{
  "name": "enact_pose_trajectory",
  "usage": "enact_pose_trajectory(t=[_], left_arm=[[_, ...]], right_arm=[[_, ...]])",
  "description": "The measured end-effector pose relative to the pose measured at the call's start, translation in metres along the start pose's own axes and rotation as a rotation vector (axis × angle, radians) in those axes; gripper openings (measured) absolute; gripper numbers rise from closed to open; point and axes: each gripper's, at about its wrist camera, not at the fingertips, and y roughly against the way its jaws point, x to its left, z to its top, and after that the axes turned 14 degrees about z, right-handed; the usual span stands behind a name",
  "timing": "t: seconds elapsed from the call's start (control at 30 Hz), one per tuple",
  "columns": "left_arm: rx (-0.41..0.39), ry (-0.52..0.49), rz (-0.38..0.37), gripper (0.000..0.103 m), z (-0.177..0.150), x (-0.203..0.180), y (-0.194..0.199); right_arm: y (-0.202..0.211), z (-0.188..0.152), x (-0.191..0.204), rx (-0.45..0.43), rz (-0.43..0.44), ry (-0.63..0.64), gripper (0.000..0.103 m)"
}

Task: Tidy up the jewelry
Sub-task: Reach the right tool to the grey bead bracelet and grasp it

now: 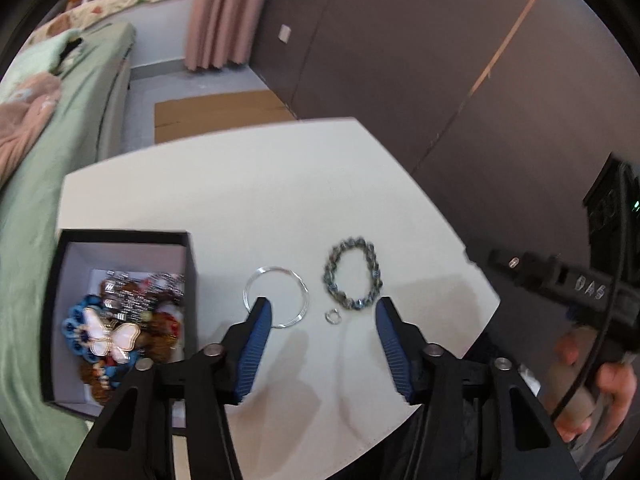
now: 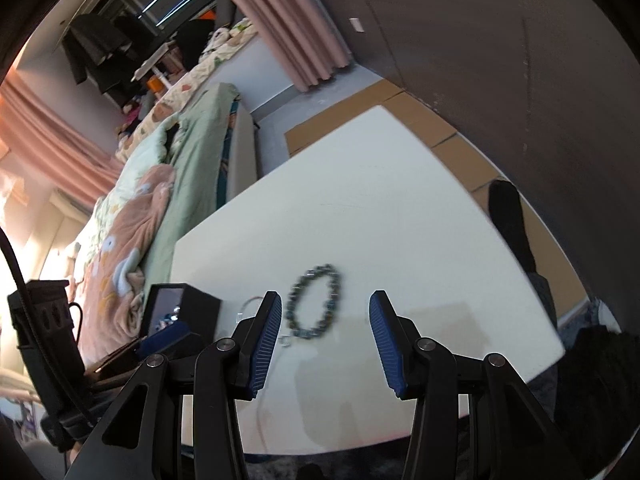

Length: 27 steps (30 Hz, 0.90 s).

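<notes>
On the white table (image 1: pixel 248 200) lie a grey beaded bracelet (image 1: pixel 353 273), a thin silver bangle (image 1: pixel 277 295) and a small silver ring (image 1: pixel 333 317). A black box (image 1: pixel 120 320) at the table's left holds a white butterfly piece (image 1: pixel 112 338) and several other pieces. My left gripper (image 1: pixel 322 308) hovers open over the table, the ring between its fingertips below. My right gripper (image 2: pixel 324 300) is open too, above the near edge, with the bracelet (image 2: pixel 316 304) just beyond its left finger (image 2: pixel 266 328). The box (image 2: pixel 180 310) shows at its left.
A bed with green and pink covers (image 1: pixel 48 128) runs along the table's left side. Flat cardboard (image 1: pixel 216 114) lies on the floor behind the table. A dark wall (image 1: pixel 420 60) stands at the right. A hand (image 1: pixel 592 384) holds the other gripper at right.
</notes>
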Motion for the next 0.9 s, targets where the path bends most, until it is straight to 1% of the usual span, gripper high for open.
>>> enact_pose_trajectory(t=[0.07,0.3,0.37,0.5,0.63,0.77,0.8,0.87,0.9], left_arm=[[0.03,-0.03,0.009,0.042,-0.003,-0.007,-0.011],[0.063,-0.109,0.059,0.037,-0.011,-0.028,-0.035],[0.071,-0.121,0.076,0.035,-0.012,-0.031,-0.042],[0.079,-0.118,0.099,0.034,-0.012,-0.033,-0.054],[0.052,-0.153,0.132,0.034,-0.01,-0.043,-0.059],[0.024,-0.217,0.198,0.031,-0.014,-0.054,-0.059],[0.019,-0.231,0.217,0.027,-0.015,-0.055,-0.059],[0.021,-0.221,0.228,0.012,-0.014,-0.053,-0.06],[0.03,-0.203,0.214,0.012,-0.013,-0.049,-0.06]], right_arm=[[0.007,-0.002,-0.013,-0.011,-0.002,-0.022,0.046],[0.018,-0.009,-0.05,-0.023,-0.01,-0.082,0.046],[0.018,-0.01,-0.056,-0.021,-0.011,-0.089,0.046],[0.016,-0.012,-0.065,-0.015,-0.008,-0.102,0.046],[0.014,-0.013,-0.071,-0.004,-0.007,-0.103,0.046],[0.011,-0.013,-0.076,0.005,-0.012,-0.1,0.046],[0.011,-0.013,-0.076,0.007,-0.014,-0.1,0.046],[0.011,-0.012,-0.078,0.009,-0.013,-0.103,0.046],[0.011,-0.012,-0.078,0.009,-0.013,-0.102,0.046]])
